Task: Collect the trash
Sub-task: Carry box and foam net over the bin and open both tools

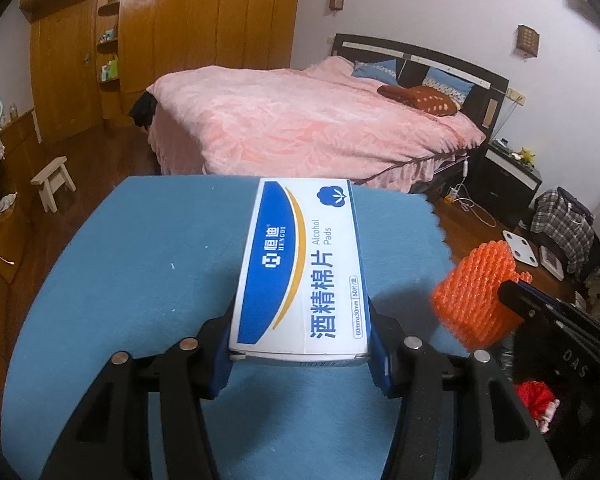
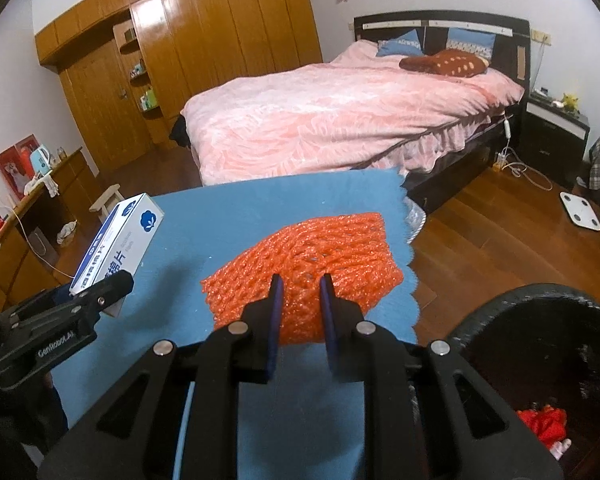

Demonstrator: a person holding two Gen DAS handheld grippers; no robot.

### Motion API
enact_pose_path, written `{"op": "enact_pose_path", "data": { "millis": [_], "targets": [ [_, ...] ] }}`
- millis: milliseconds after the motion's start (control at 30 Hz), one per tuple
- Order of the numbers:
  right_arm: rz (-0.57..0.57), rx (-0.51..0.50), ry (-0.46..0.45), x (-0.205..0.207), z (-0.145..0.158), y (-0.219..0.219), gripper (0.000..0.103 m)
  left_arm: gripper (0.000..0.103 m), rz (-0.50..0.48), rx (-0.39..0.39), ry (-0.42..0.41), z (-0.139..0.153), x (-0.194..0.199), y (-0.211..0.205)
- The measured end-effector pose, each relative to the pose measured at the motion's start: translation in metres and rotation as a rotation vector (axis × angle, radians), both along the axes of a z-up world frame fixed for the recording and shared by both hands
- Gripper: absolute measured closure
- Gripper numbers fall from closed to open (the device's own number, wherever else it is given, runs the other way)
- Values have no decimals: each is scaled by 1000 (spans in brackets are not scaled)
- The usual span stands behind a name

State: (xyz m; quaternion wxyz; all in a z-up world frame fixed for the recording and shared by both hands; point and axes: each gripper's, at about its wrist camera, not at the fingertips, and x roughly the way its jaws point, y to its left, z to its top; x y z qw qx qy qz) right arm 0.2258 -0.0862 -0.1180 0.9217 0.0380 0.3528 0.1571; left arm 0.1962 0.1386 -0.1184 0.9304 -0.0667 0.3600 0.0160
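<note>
My left gripper [image 1: 300, 344] is shut on a white and blue alcohol pads box [image 1: 300, 268] and holds it above the blue cloth-covered table [image 1: 120, 280]. The box also shows at the left of the right wrist view [image 2: 116, 244], held by the left gripper [image 2: 112, 288]. My right gripper [image 2: 302, 284] is shut on an orange foam net sleeve [image 2: 320, 256], lifted over the table's right side. The sleeve also shows in the left wrist view [image 1: 476, 296]. A black trash bin [image 2: 548, 360] with red trash [image 2: 544, 424] inside stands at the lower right, below the table edge.
A bed with a pink cover [image 2: 340, 120] lies behind the table. A wooden wardrobe [image 2: 200, 40] lines the back wall. A small stool [image 1: 52, 180] and a desk [image 2: 32, 216] are on the left. A white scale [image 2: 582, 210] lies on the wooden floor at right.
</note>
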Motion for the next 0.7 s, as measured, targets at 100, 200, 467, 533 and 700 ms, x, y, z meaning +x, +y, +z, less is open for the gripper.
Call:
{"op": "enact_pose_path", "data": {
  "millis": [100,200,467,533,700],
  "targets": [
    [-3,-4,-28,-16,13,-10,85,49,-20,14,-20,12,-8,-12],
    [-10,-2,-47,-29,24,-21,85,49,-48,12,-27,21,-17,-25],
    [-44,4,-94,-65,47,-57,85,49,-129,9,-45,39,-38,-62],
    [-54,2,-102,-76,52,-68,85,49,-159,11,-57,45,-44,-74],
    [-90,-6,-117,-97,59,-95,85,49,-228,18,-85,57,-53,-103]
  ]
}}
